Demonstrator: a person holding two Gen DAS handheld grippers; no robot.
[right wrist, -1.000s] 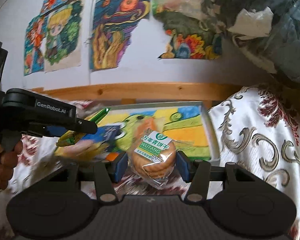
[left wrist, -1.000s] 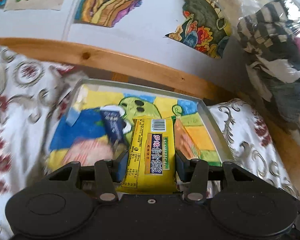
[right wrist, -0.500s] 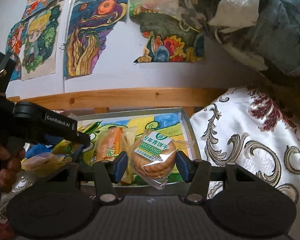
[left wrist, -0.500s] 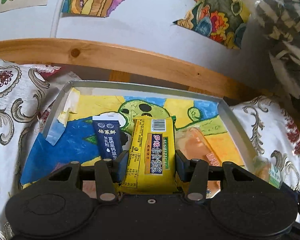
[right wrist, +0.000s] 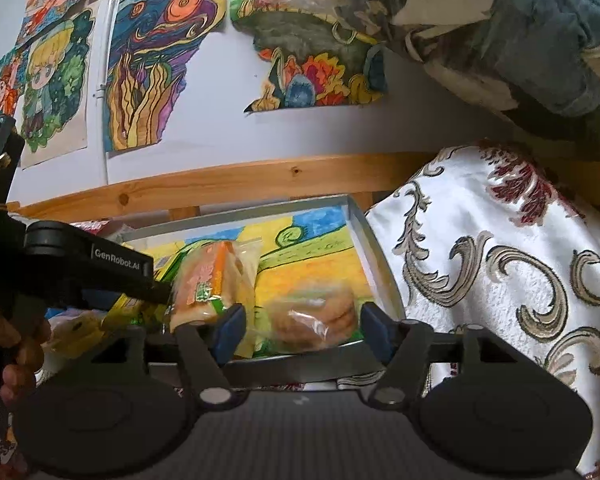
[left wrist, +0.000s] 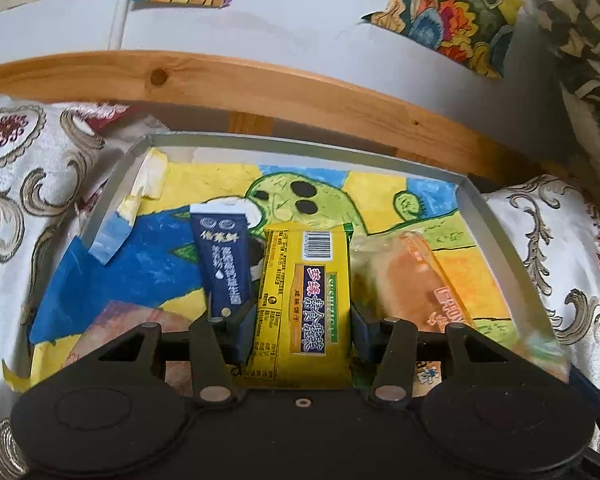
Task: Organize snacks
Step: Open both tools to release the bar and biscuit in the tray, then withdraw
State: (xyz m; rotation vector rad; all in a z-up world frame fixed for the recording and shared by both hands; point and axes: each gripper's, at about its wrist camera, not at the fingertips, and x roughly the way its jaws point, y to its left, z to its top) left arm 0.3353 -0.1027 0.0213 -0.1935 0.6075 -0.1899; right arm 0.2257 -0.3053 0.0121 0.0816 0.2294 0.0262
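A grey metal tray point(left wrist: 300, 148) lined with a bright drawing lies on the patterned cloth. My left gripper point(left wrist: 302, 322) is shut on a yellow snack packet point(left wrist: 306, 292), low over the tray's near middle. In the tray a dark blue packet point(left wrist: 222, 268) lies left of it and a clear-wrapped orange bread point(left wrist: 412, 284) right of it. My right gripper point(right wrist: 302, 328) is open at the tray's near right corner. The round cookie packet point(right wrist: 314, 318) lies in the tray point(right wrist: 376, 256) between the spread fingers, apart from both pads. The bread point(right wrist: 208, 280) is left of it.
A pinkish packet point(left wrist: 112, 328) lies at the tray's near left. A wooden rail point(left wrist: 300, 84) and a wall with drawings stand close behind the tray. Bundled clothes point(right wrist: 520, 32) pile at the upper right. A hand point(right wrist: 16, 340) grips the left tool's black body point(right wrist: 100, 268).
My right gripper has opened and the cookie packet has dropped into the tray's near right corner. The left gripper has moved closer to the tray, still shut on the yellow packet.
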